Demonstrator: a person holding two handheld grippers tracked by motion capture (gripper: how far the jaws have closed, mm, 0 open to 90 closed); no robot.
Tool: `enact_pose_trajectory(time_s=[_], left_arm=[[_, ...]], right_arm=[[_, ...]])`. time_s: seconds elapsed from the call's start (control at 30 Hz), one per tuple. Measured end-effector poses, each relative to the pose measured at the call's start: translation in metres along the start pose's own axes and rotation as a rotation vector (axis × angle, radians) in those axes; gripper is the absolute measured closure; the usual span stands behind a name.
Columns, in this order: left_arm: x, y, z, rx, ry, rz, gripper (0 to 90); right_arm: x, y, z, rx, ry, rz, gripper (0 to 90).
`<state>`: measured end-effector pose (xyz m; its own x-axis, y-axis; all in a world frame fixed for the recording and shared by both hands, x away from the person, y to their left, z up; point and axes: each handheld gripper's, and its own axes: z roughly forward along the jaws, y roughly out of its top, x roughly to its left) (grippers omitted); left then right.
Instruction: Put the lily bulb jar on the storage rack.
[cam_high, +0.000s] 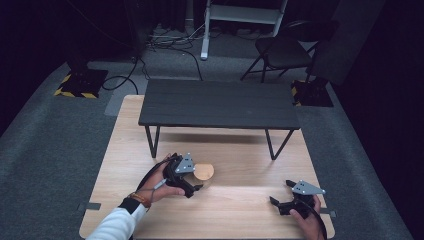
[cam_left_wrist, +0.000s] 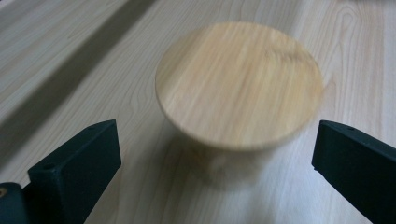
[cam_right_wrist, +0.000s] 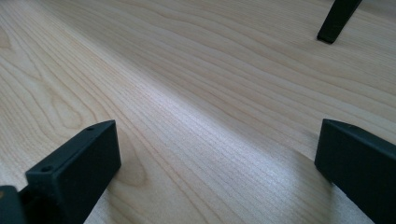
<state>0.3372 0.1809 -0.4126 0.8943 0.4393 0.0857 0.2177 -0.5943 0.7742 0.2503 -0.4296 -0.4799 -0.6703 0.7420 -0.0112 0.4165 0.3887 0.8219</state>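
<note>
Round wooden lid (cam_left_wrist: 239, 84) just ahead of L gripper (cam_left_wrist: 215, 154), jaws wide, empty. R gripper (cam_right_wrist: 217, 158) wide, empty.

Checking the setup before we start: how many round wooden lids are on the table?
1. The lid lies on the table just ahead of the open left gripper, between its jaws in the left gripper view. Others could be hidden under the shelf.
</note>
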Motion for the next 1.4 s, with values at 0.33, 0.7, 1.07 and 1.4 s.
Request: enact_pose_trajectory(time_s=[0.33,0.7,1.07,1.4], left_arm=[[0.003,0.003,0.027,-0.038,-0.027,0.016,12.6],[0.003,0.008,0.024,-0.036,-0.024,0.027,22.9],[0.011,0.04,-0.03,-0.121,-0.044,-0.011,22.8],[0.027,0.091,-0.08,-0.179,-0.049,-0.004,23.0]], right_arm=[[0.0,0.0,0.0,0.0,0.0,0.0,0.0],[0.0,0.0,0.0,0.0,0.0,0.0,0.0],[0.0,0.0,0.0,0.0,0.0,0.0,0.0],[0.0,0.0,0.0,0.0,0.0,0.0,0.0]])
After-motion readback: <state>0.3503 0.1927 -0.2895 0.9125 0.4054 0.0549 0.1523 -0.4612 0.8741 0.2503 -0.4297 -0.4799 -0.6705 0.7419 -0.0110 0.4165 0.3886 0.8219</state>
